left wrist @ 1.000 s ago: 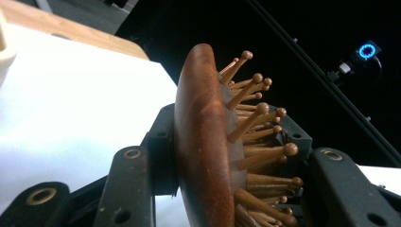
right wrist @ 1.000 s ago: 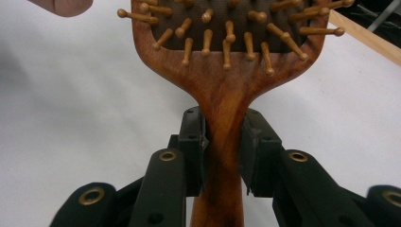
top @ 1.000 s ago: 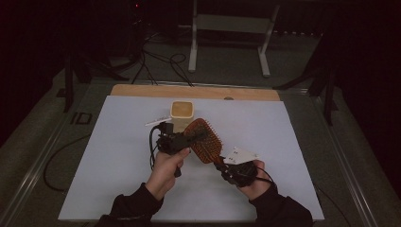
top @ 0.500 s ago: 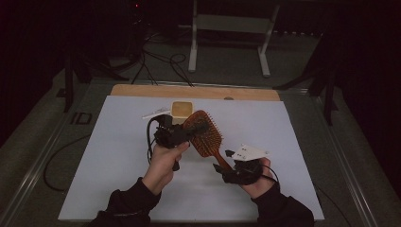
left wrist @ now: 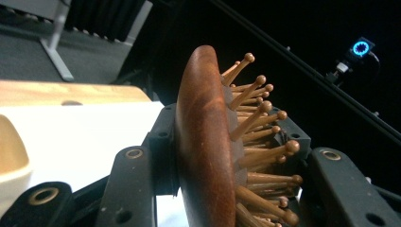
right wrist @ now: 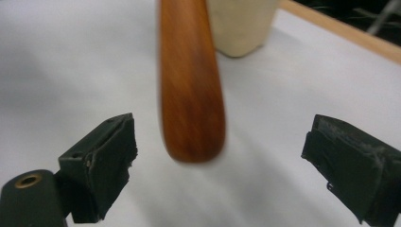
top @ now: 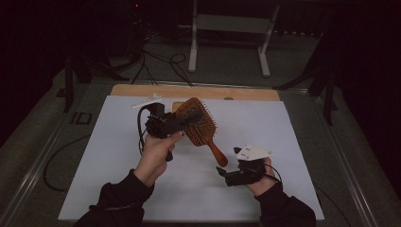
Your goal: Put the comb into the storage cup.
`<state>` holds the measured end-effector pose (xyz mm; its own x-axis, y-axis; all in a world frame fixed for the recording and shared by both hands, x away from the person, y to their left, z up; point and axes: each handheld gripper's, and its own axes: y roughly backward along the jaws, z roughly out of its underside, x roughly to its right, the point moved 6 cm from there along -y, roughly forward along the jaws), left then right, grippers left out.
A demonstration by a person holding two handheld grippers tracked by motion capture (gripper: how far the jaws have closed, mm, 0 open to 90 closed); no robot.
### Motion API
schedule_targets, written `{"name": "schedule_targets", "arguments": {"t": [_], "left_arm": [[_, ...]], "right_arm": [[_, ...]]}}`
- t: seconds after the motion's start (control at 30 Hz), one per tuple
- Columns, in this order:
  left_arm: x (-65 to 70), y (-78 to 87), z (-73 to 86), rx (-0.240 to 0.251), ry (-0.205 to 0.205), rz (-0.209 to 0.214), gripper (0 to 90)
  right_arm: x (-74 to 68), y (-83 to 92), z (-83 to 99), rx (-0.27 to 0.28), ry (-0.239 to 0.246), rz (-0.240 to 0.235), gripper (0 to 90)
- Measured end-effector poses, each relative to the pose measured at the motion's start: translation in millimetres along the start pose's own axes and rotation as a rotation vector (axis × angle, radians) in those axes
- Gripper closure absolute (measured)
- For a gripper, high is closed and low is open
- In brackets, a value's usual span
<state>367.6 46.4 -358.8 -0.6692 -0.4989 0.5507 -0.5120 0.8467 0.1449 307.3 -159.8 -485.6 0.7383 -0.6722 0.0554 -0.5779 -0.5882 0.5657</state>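
On the left of the high view, the person's left hand (top: 156, 153) holds the left gripper (top: 182, 118) raised above the white table cover (top: 104, 156). The jaws of this gripper are closed on the head of a wooden hairbrush (top: 198, 125). In the left gripper view one jaw presses the smooth brown back of the brush head (left wrist: 203, 142) and the other jaw is on the side of the bristles, which have small round tips. A cream-coloured container (left wrist: 12, 161) stands on the white cover at the left edge of that view.

The handle of the brush points down and to the right, toward the right gripper (top: 227, 175). This gripper is held low by the right hand (top: 260, 182), near the front of the table. Its jaws are spread wide and hold nothing. In the right gripper view the rounded end of the handle (right wrist: 191, 94) is between the two jaws and a little beyond them, without touching them.
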Motion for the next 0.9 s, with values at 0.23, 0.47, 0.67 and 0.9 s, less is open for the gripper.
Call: {"name": "schedule_targets", "arguments": {"t": [0.23, 0.47, 0.67, 0.9], "left_arm": [[1.8, 8.4, -23.0, 0.021, -0.043, -0.036, 55.1], [1.5, 15.9, -46.6, 0.044, -0.066, -0.059, 55.1], [2.6, 19.8, -65.6, 0.060, -0.099, -0.086, 55.1], [-2.6, 27.4, -89.0, 0.094, -0.124, -0.137, 55.1]], "right_arm": [[10.5, 3.3, 7.1, -0.005, -0.030, -0.001, 8.0], [14.0, 5.4, 12.5, -0.003, -0.018, 0.002, 8.0], [13.1, 7.6, 15.1, 0.004, -0.010, -0.002, 8.0], [11.6, 15.0, 17.6, 0.024, 0.027, 0.010, 8.0]]}}
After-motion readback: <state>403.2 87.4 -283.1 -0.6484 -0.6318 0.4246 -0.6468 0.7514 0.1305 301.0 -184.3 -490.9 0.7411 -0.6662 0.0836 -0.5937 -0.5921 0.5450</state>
